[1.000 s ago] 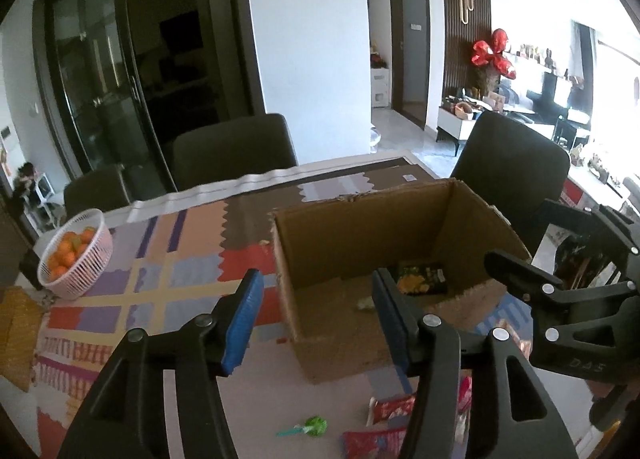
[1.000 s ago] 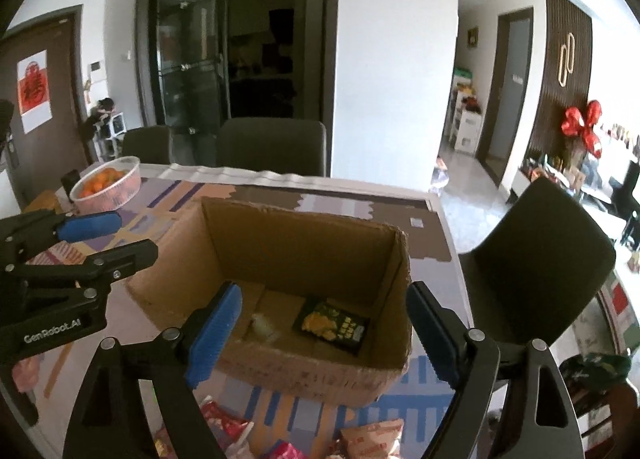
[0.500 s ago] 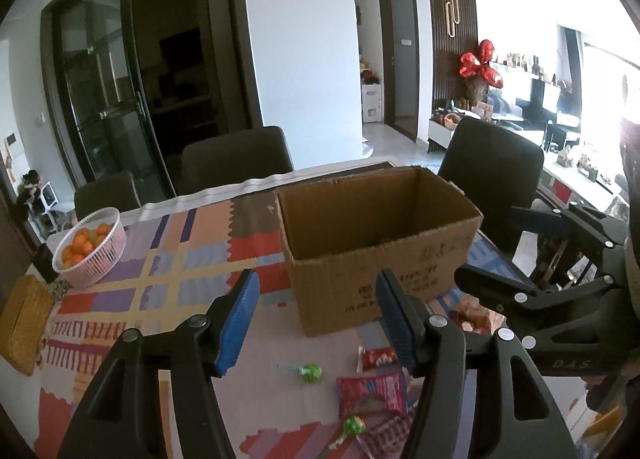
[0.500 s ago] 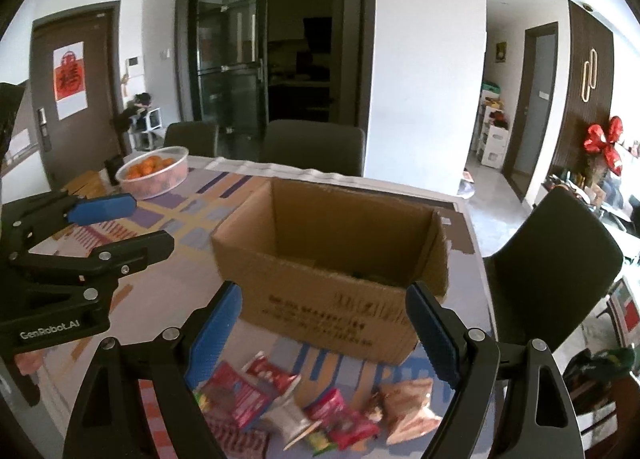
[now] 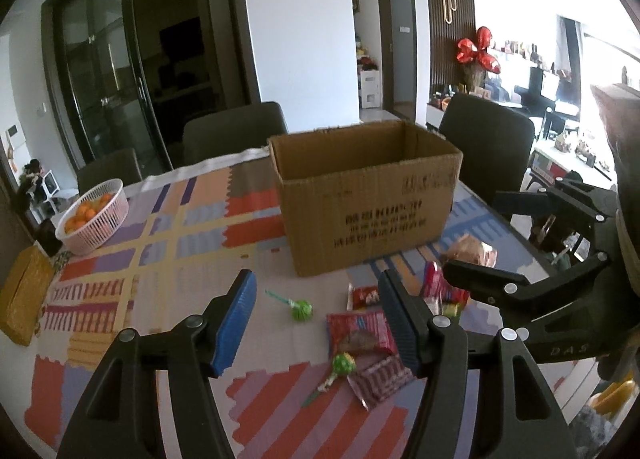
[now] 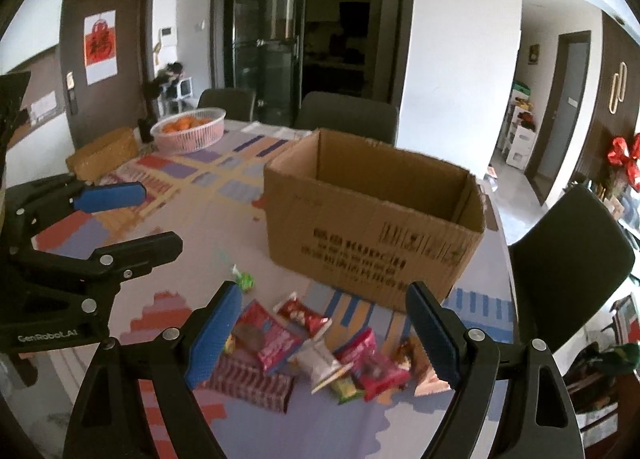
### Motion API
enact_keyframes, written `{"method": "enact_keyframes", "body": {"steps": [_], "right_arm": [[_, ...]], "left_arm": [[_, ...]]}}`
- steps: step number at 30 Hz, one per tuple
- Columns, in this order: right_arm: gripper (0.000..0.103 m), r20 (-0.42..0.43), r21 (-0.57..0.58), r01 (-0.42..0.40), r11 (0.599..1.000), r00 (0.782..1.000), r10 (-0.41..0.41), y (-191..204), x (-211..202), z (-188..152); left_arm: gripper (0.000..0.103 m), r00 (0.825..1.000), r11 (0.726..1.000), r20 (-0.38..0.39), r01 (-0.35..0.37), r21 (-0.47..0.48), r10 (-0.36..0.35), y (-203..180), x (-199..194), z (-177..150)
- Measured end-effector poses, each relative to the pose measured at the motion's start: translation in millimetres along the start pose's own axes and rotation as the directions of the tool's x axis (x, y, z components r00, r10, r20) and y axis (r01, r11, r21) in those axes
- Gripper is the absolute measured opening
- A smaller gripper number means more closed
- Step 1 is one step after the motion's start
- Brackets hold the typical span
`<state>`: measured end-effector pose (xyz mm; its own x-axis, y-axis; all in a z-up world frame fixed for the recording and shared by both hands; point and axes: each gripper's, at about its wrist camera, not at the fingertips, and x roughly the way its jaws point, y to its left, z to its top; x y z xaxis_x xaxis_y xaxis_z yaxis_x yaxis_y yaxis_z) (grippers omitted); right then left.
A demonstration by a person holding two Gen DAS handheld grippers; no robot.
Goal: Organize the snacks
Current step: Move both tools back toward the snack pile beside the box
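Note:
An open cardboard box point(image 5: 366, 199) point(image 6: 372, 219) stands on the patterned table; its inside is hidden from here. In front of it lie several snack packets: a red packet point(image 5: 360, 331) point(image 6: 272, 341), a small red one point(image 6: 304, 315), a white one point(image 6: 320, 359), an orange one point(image 5: 472, 255). Two green lollipops point(image 5: 300, 309) point(image 5: 342, 365) lie nearby. My left gripper point(image 5: 316, 323) is open and empty above the snacks. My right gripper point(image 6: 324, 335) is open and empty above the pile.
A pink basket of oranges point(image 5: 94, 217) point(image 6: 188, 133) stands at the table's far left beside a yellow-brown box point(image 5: 24, 299) point(image 6: 104, 151). Dark chairs point(image 5: 232, 131) point(image 6: 568, 267) surround the table point(image 5: 120, 259).
Both grippers have pulled back from over the box and dropped lower; the box's inside is out of sight and the snack pile now fills the foreground. Both stay open.

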<state>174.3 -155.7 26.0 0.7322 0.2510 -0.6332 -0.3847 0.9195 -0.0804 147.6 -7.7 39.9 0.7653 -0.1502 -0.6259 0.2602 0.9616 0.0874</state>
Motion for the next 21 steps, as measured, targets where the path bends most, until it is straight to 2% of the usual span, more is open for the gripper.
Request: {"method": "enact_keyframes", "body": {"steps": [9, 21], "right_arm": [[0.085, -0.091, -0.057, -0.027, 0.998, 0.996, 0.022, 11, 17, -25], [0.084, -0.235, -0.117, -0.043, 0.992, 0.972, 0.015, 11, 58, -45]], "left_arm": [[0.064, 0.996, 1.000, -0.090, 0.013, 0.003, -0.012, -5, 15, -33], [0.064, 0.972, 0.999, -0.232, 0.045, -0.016, -0.047, -6, 60, -59]]}}
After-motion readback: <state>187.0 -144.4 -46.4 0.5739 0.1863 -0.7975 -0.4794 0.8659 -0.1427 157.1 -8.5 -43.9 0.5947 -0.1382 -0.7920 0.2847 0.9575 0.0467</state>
